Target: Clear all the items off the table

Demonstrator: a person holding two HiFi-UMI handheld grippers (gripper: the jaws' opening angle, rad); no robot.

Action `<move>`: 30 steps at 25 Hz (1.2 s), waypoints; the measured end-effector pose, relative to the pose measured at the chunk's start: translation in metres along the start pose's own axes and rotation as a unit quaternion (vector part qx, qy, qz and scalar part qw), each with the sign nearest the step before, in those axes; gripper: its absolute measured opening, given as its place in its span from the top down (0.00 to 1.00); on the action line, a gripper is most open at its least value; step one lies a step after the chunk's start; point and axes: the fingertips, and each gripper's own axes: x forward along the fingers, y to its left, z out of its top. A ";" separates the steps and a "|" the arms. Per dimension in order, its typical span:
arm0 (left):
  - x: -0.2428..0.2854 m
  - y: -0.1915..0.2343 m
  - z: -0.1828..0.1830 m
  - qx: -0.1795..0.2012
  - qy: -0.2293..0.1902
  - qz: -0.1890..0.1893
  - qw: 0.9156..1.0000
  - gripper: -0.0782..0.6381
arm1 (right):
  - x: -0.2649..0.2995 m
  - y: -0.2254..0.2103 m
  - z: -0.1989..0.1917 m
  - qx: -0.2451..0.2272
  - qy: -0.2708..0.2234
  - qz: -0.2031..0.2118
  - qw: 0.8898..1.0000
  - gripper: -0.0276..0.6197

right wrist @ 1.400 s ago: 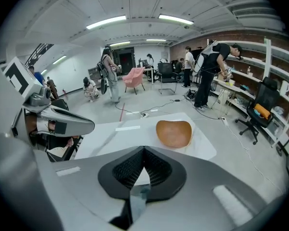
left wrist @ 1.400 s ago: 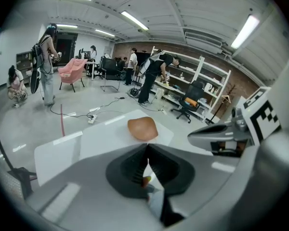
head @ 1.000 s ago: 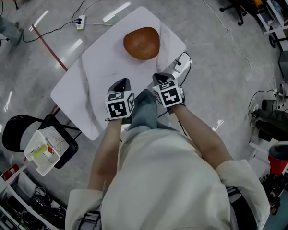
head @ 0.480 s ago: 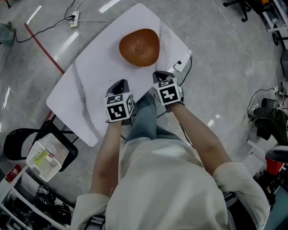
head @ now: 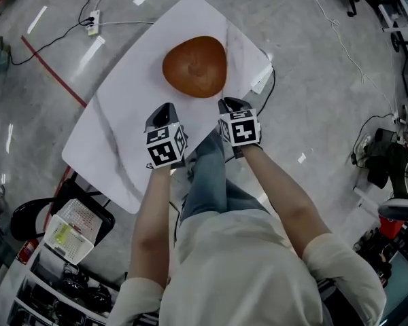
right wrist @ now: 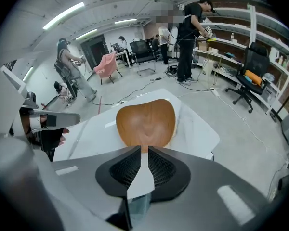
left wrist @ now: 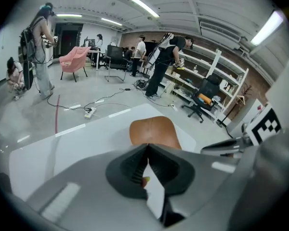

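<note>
The left gripper (left wrist: pixel 147 147) has its jaws pressed together at the tips, with nothing in them. The right gripper (right wrist: pixel 143 150) shows a narrow slit between its jaws, which have just been opening, and nothing sits in it. Both hang over the near edge of the white marble-veined table (head: pixel 115 121). The brown rounded wooden dish (head: pixel 195 66) lies just beyond them — untouched, toward the far side.

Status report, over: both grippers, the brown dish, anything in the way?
Left gripper empty, jaws shut. Right gripper empty, jaws just opening, narrow gap. Brown dish on table, ahead, untouched. Nothing in the way.
</note>
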 end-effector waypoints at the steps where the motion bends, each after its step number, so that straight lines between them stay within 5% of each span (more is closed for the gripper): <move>1: 0.007 0.003 0.001 -0.001 0.001 0.004 1.000 0.88 | 0.004 -0.002 0.001 0.010 -0.003 -0.002 1.000 0.89; 10: 0.063 0.022 0.013 -0.004 0.003 0.030 1.000 0.77 | 0.044 -0.026 0.008 0.103 -0.008 -0.014 0.995 0.84; 30: 0.154 0.044 0.025 0.017 0.035 0.025 0.999 0.58 | 0.096 -0.053 -0.012 0.216 0.007 -0.013 0.976 0.82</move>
